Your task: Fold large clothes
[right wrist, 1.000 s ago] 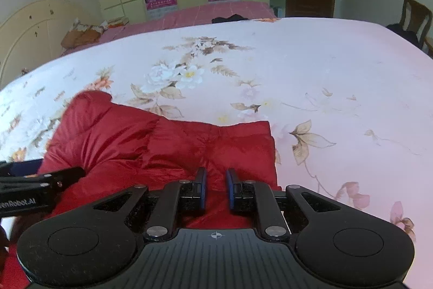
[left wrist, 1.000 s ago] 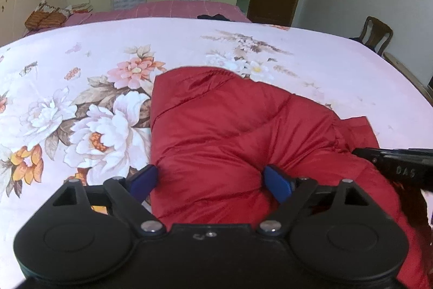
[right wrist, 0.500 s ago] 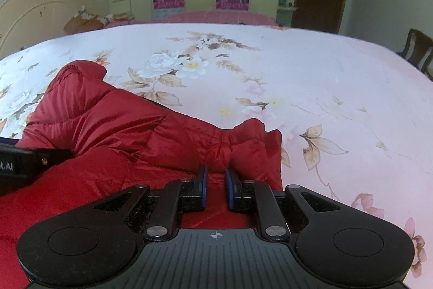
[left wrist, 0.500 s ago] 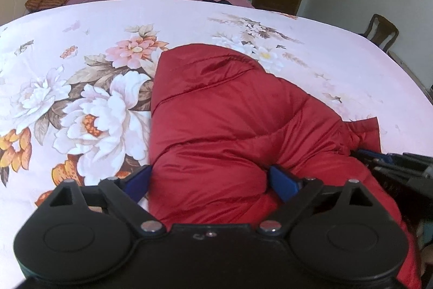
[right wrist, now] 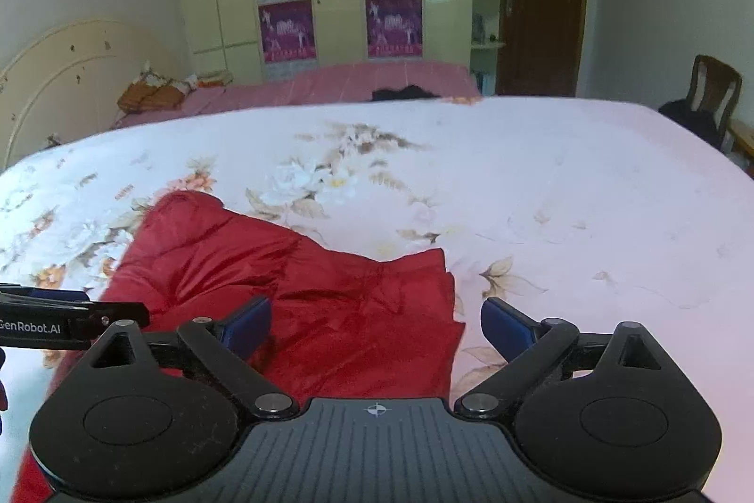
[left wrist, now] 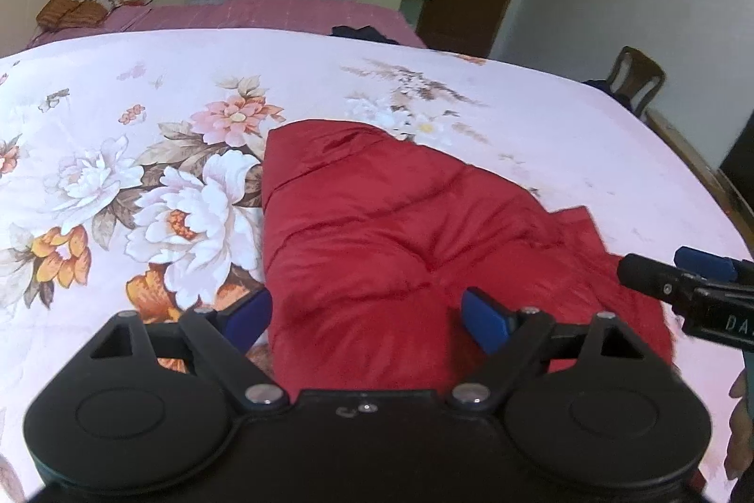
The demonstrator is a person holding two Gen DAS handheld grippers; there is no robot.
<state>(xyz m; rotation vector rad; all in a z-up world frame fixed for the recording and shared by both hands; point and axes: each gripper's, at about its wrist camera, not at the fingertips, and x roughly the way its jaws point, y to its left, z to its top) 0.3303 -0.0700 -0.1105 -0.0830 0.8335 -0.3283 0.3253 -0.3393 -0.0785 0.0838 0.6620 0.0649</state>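
red padded jacket (left wrist: 377, 239) folded on flowered bedsheet (left wrist: 141, 154), under left gripper (left wrist: 365, 317), jaws closing, pads clear of cloth, and right gripper (right wrist: 377, 326), jaws opening, nothing pinched.

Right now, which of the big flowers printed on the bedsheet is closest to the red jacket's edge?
The large white flower with the orange centre, touching the red jacket's left edge; the pink flower and orange flower lie farther off.

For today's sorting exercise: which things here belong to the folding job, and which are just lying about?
Job:
red padded garment
left gripper, closing, pads clear
right gripper, opening, pads clear

Lying about:
wooden chair
dark cloth on far bed
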